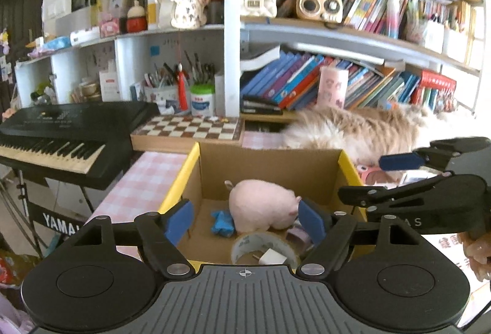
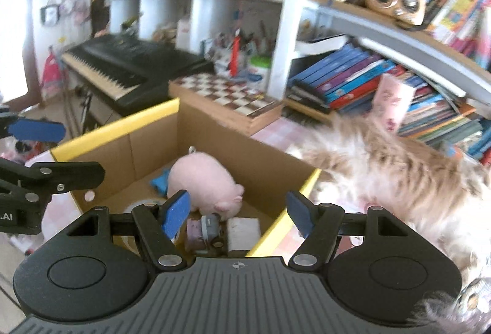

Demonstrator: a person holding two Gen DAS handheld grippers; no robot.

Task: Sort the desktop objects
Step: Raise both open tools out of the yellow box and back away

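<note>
Plush pig (image 1: 264, 205) lies in the cardboard box (image 1: 276, 162); both my tools, left tool (image 1: 245, 220) and right tool (image 2: 237, 213), hang spread and empty. Next I seek another item on the tabletop (image 1: 144, 180).

My tongs black with blue pads (image 1: 181, 222), brown cardboard box (image 1: 270, 162) edged in yellow, pale pink plush pig (image 1: 264, 206) inside, a blue scrap (image 1: 222, 222) beside it, pink-and-white checked tablecloth (image 1: 144, 180), brown-and-cream chessboard (image 1: 190, 127), black keyboard (image 1: 61, 128) with white keys, tan fluffy fur (image 2: 383, 168).
</note>
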